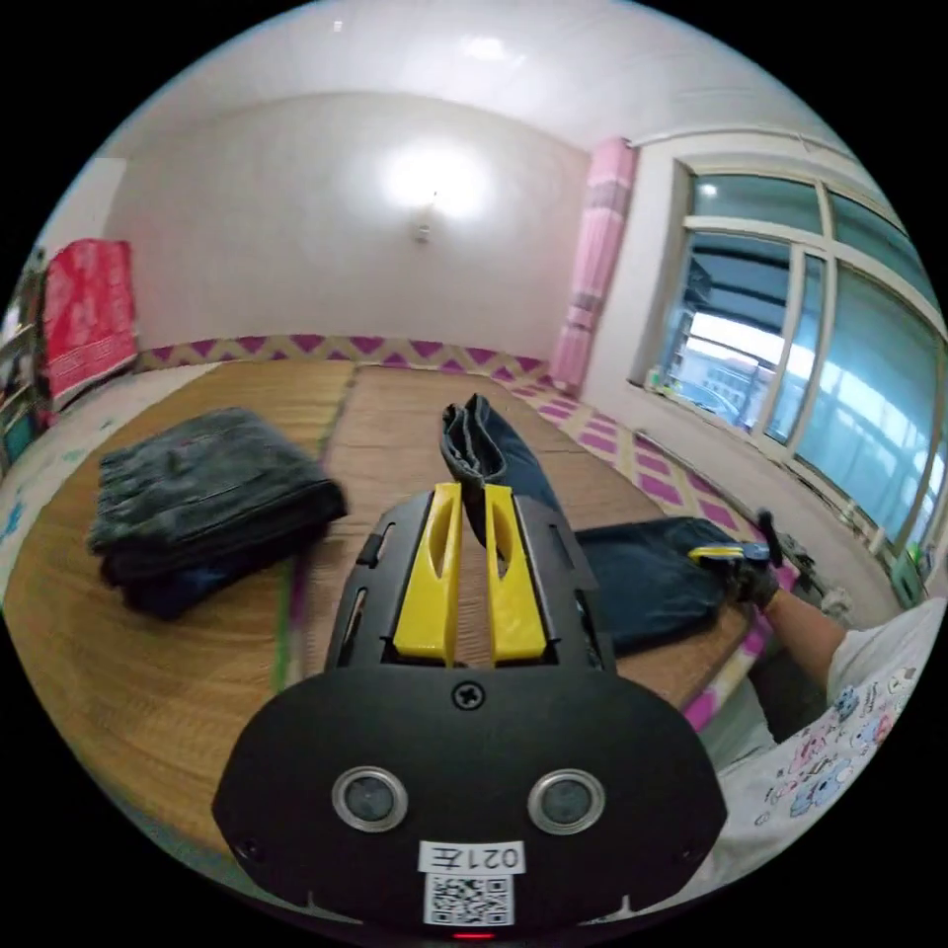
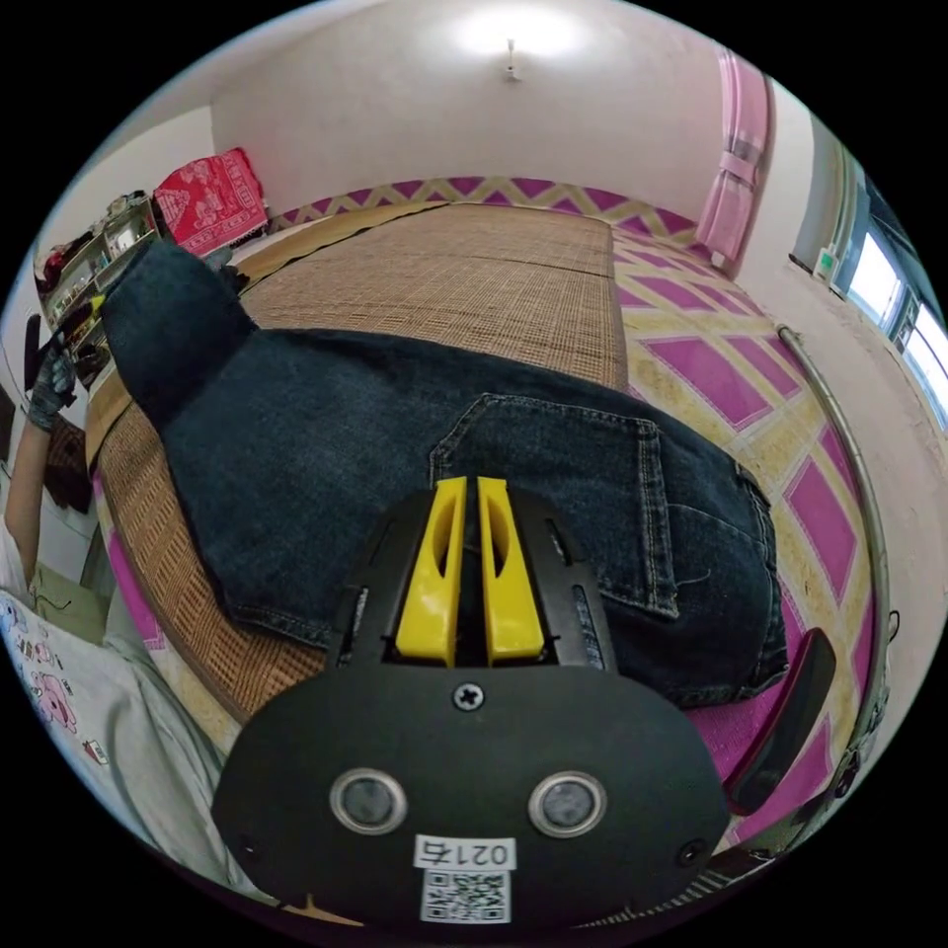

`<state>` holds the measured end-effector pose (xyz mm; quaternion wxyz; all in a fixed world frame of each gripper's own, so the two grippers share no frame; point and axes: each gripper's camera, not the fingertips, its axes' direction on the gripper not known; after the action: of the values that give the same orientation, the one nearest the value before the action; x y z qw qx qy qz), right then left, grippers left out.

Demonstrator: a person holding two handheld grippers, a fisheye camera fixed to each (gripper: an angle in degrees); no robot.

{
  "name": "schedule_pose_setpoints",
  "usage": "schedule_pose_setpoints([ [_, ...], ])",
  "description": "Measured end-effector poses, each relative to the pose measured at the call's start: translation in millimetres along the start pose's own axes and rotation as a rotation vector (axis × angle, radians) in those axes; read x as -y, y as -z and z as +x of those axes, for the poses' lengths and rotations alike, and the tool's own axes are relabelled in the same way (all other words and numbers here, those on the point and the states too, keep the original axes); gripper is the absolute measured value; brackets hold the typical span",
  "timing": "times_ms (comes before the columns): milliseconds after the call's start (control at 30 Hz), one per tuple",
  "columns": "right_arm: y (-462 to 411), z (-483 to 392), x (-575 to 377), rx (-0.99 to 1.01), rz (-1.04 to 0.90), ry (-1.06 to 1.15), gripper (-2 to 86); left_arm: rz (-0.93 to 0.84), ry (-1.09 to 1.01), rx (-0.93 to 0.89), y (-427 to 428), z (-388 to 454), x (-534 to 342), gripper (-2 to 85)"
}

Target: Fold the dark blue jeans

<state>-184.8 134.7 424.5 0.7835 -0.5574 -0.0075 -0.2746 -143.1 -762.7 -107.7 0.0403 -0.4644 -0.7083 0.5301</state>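
Landmark = the woven mat (image 1: 227, 681) on the bed platform

Left gripper view, left to right: stack of folded dark clothes (image 1: 207, 504) on the mat's left half. Left tool (image 1: 474, 499) is raised over mid-mat; its 2 yellow jaws stand near-parallel with a narrow gap, and a lifted leg of the dark blue jeans (image 1: 489, 444) runs up from between the tips. Looks pinched, but actual contact on both jaws isn't visible, so I can't tell. To the right, at the mat's near-right edge, the person's gloved hand (image 1: 755, 583) holds the right tool over the flat part of the jeans

Right gripper view, left to right: a jeans leg rises off the mat at its left edge, toward the other gloved hand. Rest of the jeans (image 2: 415, 444) lies flat across the mat's near edge, back pocket up, waist end spilling onto the pink patterned sheet (image 2: 731, 375) beside the mat. Right tool (image 2: 461, 533) sits over the pocket area, jaws almost together with a thin slit; whether it grips denim, can't tell

Handling, my read: denim is heavy, soft but thick, not slippery, not fragile. It sags under its own weight, so grab at stiff spots, meaning hem, waistband corner or side seam, and take a full bite
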Motion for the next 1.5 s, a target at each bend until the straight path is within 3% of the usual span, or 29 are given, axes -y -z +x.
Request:
schedule_pose_setpoints([
  [67, 2.7, -1.4, -2.2, 0.006, -0.005, -0.005, 3.0, -0.051, 0.077, 0.065, 3.9, -49.7, -7.5, 3.7],
  [133, 5.6, -2.0, -3.4, 0.019, -0.011, -0.007, 4.6, -0.238, 0.182, 0.047, -27.7, -104.6, -29.0, 3.9],
  [267, 23.0, -4.1, -2.3, 0.05, -0.005, 0.039, 6.9, -0.407, 0.258, 0.067, -64.6, -139.9, -50.4, 4.4],
  [367, 45.8, 2.8, 5.7, 0.006, 0.033, 0.109, 7.3, -0.341, 0.21, 0.254, -46.2, -125.4, -27.7, 2.6],
  [433, 51.5, 12.0, 16.2, -0.053, 0.028, 0.165, 7.8, -0.216, 0.062, 0.353, -30.4, -87.4, -0.1, 2.2],
  [633, 20.1, 55.3, 57.6, -0.113, -0.153, 0.378, 10.4, -0.388, -0.254, -0.053, -98.1, -20.3, 44.6, 8.1],
  [833, -2.7, 94.8, 77.2, 0.087, -0.309, 0.44, 10.1, -0.575, -0.4, -0.127, -150.8, -5.9, 65.1, 11.4],
  [967, -4.2, 105.1, 77.5, 0.161, -0.356, 0.495, 5.4, -0.645, -0.468, -0.157, -151.1, -5.2, 74.2, 9.6],
  [1100, 18.2, 117.7, 68.7, 0.152, -0.275, 0.476, -0.2, -0.58, -0.508, -0.169, -111.7, -11.2, 86.3, 0.4],
  [1267, 63.1, 128.9, 37.6, 0.208, -0.138, 0.46, -0.5, -0.498, -0.539, -0.218, -55.0, -17.6, 90.3, -0.8],
  [1500, 186.5, 95.6, -55.3, 0.194, 0.088, 0.546, -0.5, -0.188, -0.536, -0.362, 139.0, -19.9, 84.6, -0.9],
])
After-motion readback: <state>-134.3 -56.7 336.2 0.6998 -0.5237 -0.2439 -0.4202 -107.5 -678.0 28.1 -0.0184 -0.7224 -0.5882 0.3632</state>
